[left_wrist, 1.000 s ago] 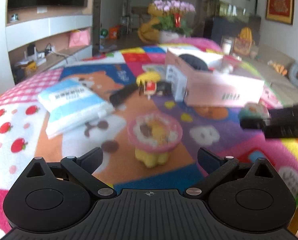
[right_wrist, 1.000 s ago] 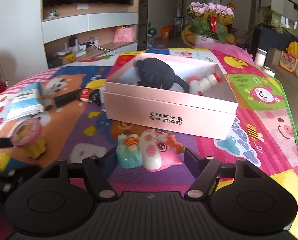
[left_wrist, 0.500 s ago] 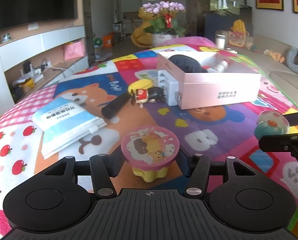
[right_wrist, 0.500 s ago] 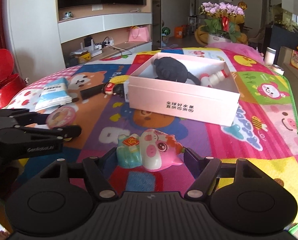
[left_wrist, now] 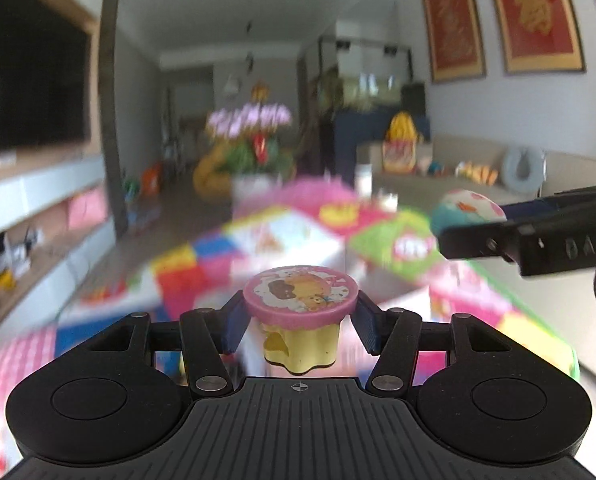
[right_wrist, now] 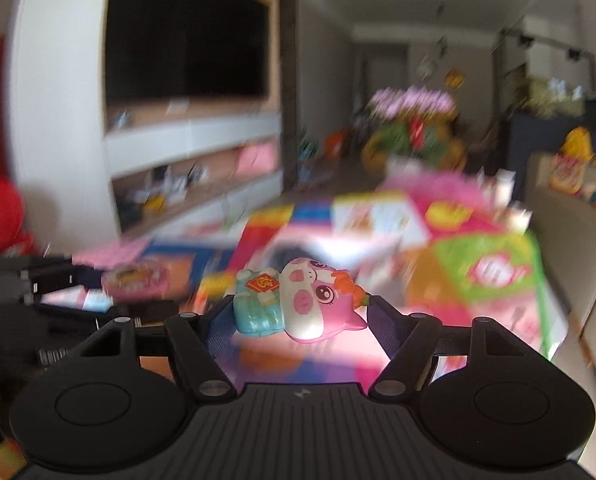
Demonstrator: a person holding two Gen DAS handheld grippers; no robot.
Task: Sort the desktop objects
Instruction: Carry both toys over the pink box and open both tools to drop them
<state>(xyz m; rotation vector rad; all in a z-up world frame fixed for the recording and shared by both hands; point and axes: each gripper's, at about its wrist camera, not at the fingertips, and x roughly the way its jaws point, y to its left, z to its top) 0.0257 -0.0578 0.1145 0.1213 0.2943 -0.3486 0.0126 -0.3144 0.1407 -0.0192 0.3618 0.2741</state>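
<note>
Left tool (left_wrist: 300,320) clamps cup toy (left_wrist: 301,312); right tool (right_wrist: 298,312) clamps pig toy (right_wrist: 298,300), both raised for sorting.

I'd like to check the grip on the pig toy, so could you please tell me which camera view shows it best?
The right wrist view shows it best: the pig toy sits sharp and central, clamped between the right tongs. The left wrist view shows only its blurred back end at the right edge, half hidden behind one finger of those tongs.

Blurred table, seemingly under colourful cartoon mat (left_wrist: 410,252)
</note>
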